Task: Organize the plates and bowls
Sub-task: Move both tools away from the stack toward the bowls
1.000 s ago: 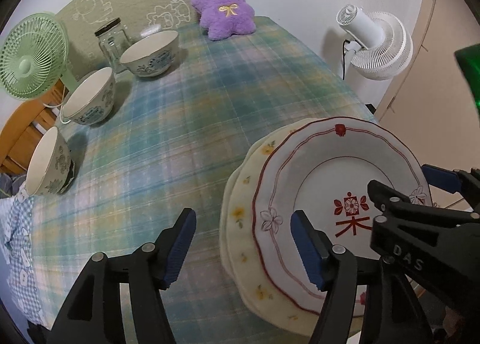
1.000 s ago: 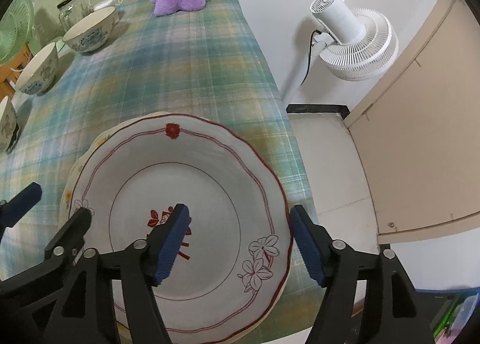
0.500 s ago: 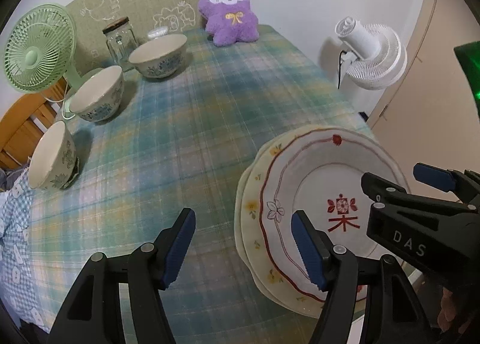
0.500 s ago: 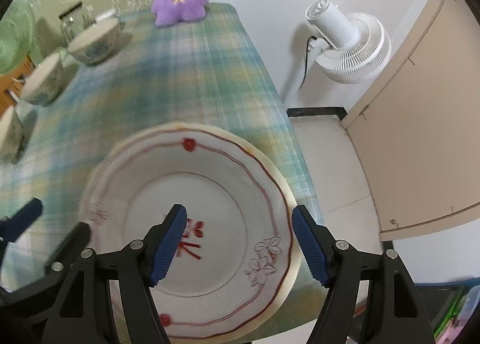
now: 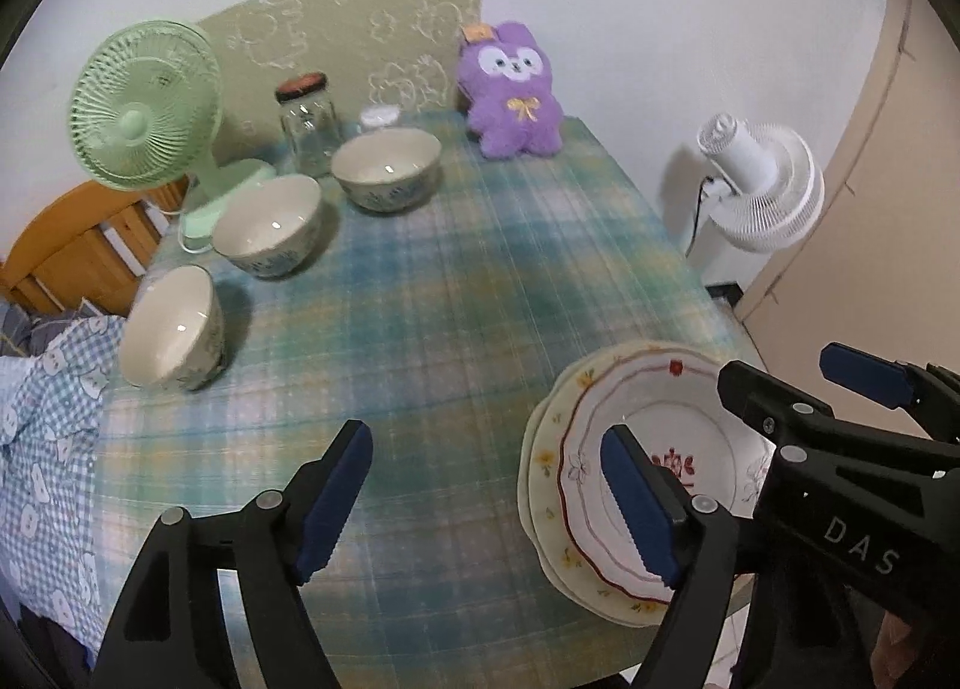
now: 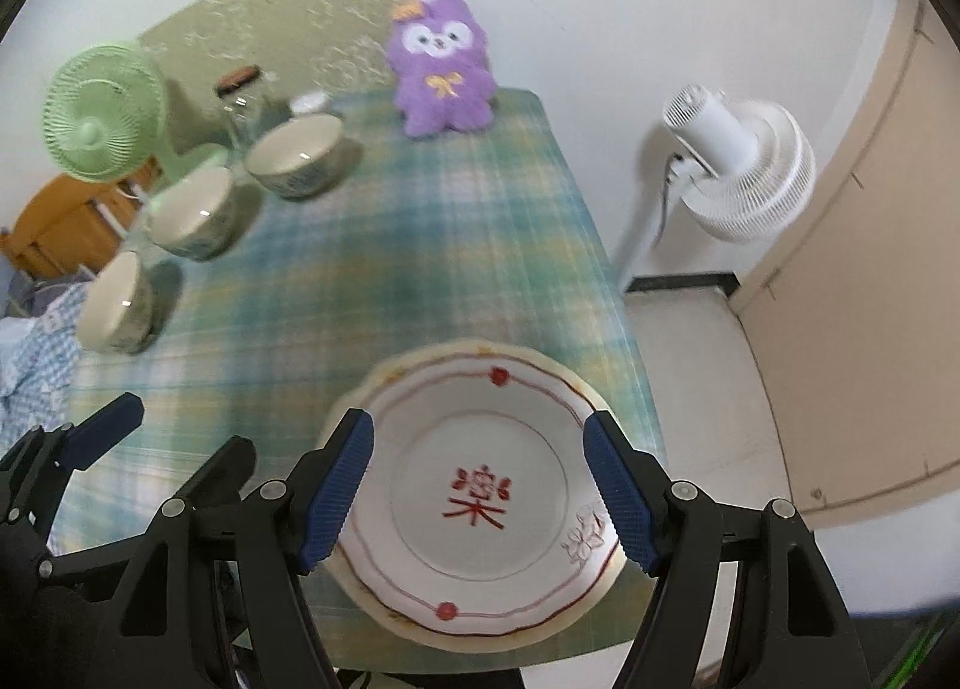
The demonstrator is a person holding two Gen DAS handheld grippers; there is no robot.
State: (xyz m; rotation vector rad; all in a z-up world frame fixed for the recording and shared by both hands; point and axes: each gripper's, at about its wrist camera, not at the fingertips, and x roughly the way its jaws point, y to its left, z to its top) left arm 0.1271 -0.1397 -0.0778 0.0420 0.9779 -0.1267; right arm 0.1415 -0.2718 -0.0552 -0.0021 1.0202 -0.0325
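Note:
A white plate with a red rim and a red character [image 6: 480,485] lies on top of a cream plate with yellow flowers [image 6: 420,356] at the table's near right corner. My right gripper [image 6: 480,449] hovers above this stack, open, touching neither plate. My left gripper [image 5: 486,467] hangs over the checked tablecloth just left of the stack [image 5: 678,419]; its jaws are opening with nothing between them. Three patterned bowls [image 5: 387,167] [image 5: 267,233] [image 5: 171,329] stand in a row along the table's left side.
At the far edge stand a green desk fan [image 5: 141,107], a glass jar [image 5: 309,125] and a purple plush toy [image 5: 513,89]. A white floor fan [image 6: 738,167] stands right of the table. Blue checked cloth [image 5: 42,437] hangs at the left edge.
Both grippers have risen and drawn back from the stacked plates, which now look smaller and farther. The left jaws stand wider apart. Plates and bowls have not moved.

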